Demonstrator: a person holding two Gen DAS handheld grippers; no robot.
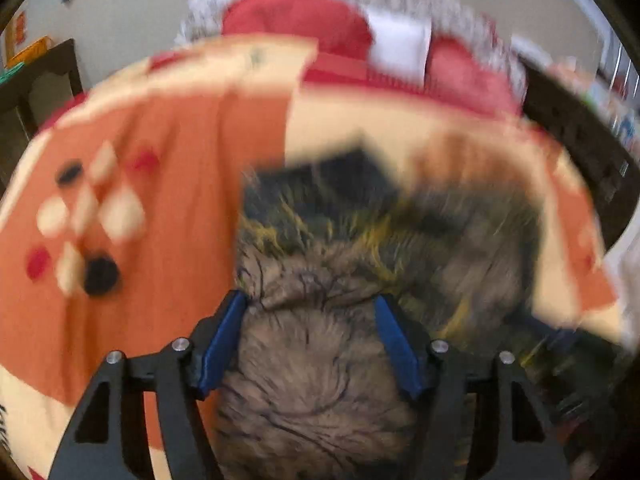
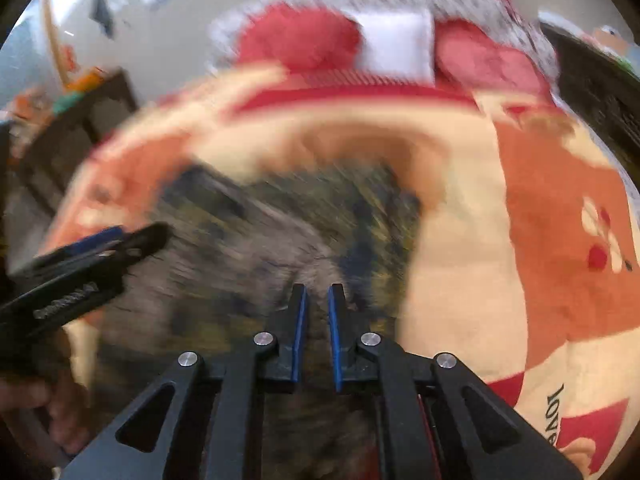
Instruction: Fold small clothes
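Observation:
A small brown, navy and yellow patterned garment (image 1: pixel 332 280) lies bunched on an orange and cream bedspread (image 1: pixel 168 200). Both views are motion-blurred. My left gripper (image 1: pixel 312 304) is open, its blue-padded jaws spread wide over the garment's brown part. In the right wrist view the garment (image 2: pixel 280 220) fills the middle, and my right gripper (image 2: pixel 318 294) has its jaws close together with a fold of the cloth between them. The left gripper (image 2: pixel 92 256) shows there at the left, over the garment's left side.
Red pillows (image 1: pixel 296 20) and a white pillow (image 1: pixel 400 44) lie at the head of the bed against a patterned headboard. A dark wooden table (image 1: pixel 36 88) stands at the left. A dark shelf unit (image 1: pixel 580 132) stands at the right. The bedspread (image 2: pixel 540 240) extends to the right.

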